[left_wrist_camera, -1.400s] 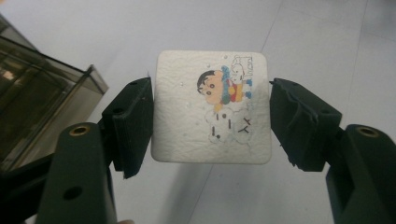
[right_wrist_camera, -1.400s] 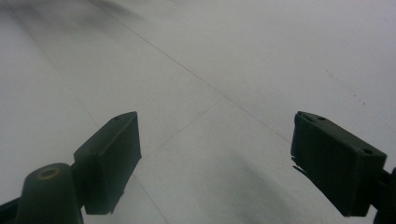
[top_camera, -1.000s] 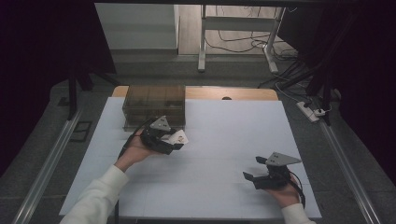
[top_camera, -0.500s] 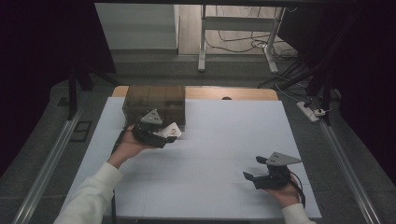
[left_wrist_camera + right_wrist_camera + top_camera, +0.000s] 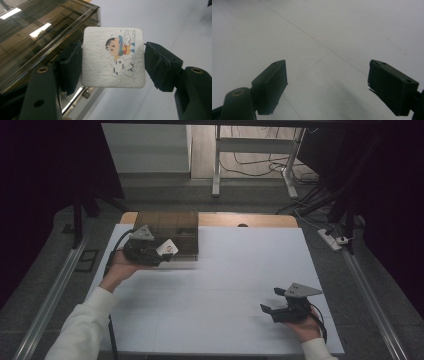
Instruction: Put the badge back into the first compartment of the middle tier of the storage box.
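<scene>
White coaster point(image 5: 113, 57) pinched by its edges in left gripper point(image 5: 113, 62) beside smoked box point(image 5: 167, 231) could slip or catch its rim; right gripper point(image 5: 274, 306) idle, jaws apart.

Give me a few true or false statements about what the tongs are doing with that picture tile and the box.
1. The left tongs grip a white square tile. True.
2. The tile is blank. False: it carries a cartoon drawing.
3. The right tongs hold a second tile. False: they stand open over the white table.
4. The left tongs are beside a smoky see-through box. True.
5. The box sits at the table's near right corner. False: far left.
</scene>
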`<action>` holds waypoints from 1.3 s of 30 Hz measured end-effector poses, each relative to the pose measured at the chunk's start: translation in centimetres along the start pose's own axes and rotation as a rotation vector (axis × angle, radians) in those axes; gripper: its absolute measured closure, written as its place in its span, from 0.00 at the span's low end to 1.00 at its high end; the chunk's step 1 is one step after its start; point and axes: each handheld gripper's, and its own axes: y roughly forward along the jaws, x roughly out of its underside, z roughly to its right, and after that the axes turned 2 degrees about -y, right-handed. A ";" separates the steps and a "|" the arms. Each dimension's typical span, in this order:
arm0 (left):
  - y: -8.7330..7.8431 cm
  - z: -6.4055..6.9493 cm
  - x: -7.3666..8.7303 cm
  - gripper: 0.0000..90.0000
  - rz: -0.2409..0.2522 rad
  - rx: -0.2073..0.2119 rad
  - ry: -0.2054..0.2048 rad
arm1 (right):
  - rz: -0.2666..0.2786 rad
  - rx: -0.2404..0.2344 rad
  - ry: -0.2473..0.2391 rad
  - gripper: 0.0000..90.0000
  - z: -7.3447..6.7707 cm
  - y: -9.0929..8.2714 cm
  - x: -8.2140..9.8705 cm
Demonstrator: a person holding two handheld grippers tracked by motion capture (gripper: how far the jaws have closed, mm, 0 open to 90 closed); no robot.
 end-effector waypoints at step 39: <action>-1.0 -5.9 3.8 0.37 -0.074 -0.058 -0.122 | -0.012 0.004 0.008 0.18 0.1 0.2 0.2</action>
